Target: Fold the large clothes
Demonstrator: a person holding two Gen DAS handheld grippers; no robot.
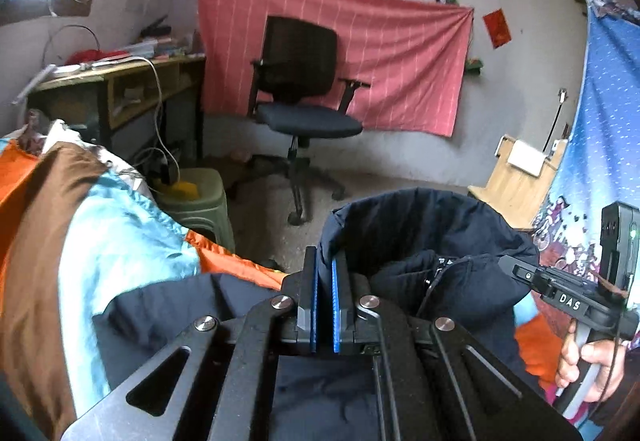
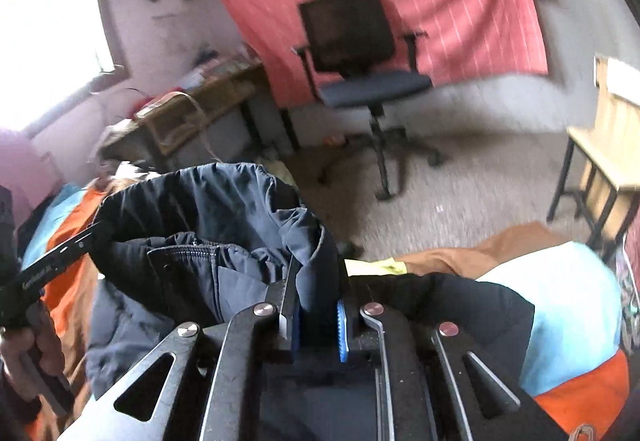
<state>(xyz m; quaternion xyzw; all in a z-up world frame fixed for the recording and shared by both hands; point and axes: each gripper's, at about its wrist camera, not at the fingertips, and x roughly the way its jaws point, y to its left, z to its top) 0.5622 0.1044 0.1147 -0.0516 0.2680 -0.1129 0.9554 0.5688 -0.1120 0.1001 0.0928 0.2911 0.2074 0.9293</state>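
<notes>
Left claw (image 1: 325,277): blue pads nearly pressed together, pinching the navy jacket's (image 1: 420,241) raised edge. Right claw (image 2: 318,301): clamped on a thick fold of the same jacket (image 2: 208,225). Jacket hangs lifted between both, over an orange, brown and blue quilt (image 1: 80,225). Left view alone shows the right hand (image 1: 592,365) gripping its handle; right view shows the left hand (image 2: 28,353). Office chair (image 1: 304,89) far, against pink cloth (image 1: 400,53).
</notes>
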